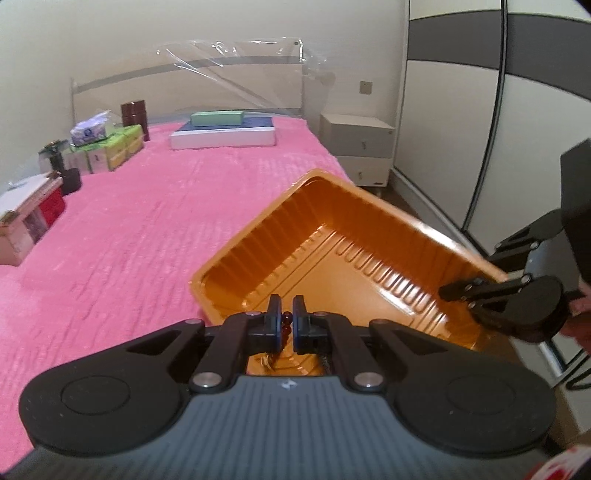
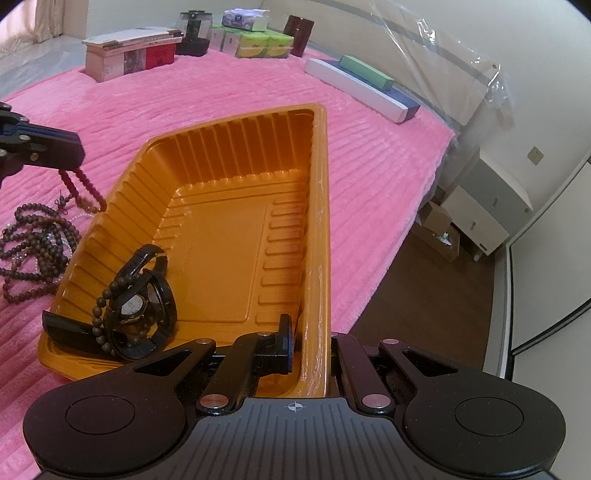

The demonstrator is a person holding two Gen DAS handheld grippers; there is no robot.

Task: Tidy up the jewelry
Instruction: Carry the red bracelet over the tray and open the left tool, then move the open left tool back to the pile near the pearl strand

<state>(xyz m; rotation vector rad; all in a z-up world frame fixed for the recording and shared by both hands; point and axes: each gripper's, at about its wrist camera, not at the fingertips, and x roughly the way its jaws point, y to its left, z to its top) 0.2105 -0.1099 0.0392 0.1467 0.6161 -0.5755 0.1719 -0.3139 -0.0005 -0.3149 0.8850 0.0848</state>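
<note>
An orange plastic tray (image 2: 221,240) lies on the pink bedspread. My right gripper (image 2: 308,332) is shut on its near right wall, also seen from the left wrist view as the right gripper (image 1: 448,291) on the tray (image 1: 332,229) rim. My left gripper (image 1: 287,308) is shut on a red bead bracelet (image 1: 286,320). In the right wrist view the left gripper (image 2: 75,155) hovers at the tray's left rim with the red bracelet (image 2: 83,184) dangling. A black watch (image 2: 135,306) and a dark bead bracelet (image 2: 101,314) lie in the tray's near left corner.
A heap of dark bead strands (image 2: 37,236) lies on the bedspread left of the tray. Boxes (image 2: 129,55) and a tissue pack (image 2: 245,20) line the far side of the bed. A long white box (image 2: 354,86) sits by the headboard. The bed edge drops to a dark floor (image 2: 424,295) on the right.
</note>
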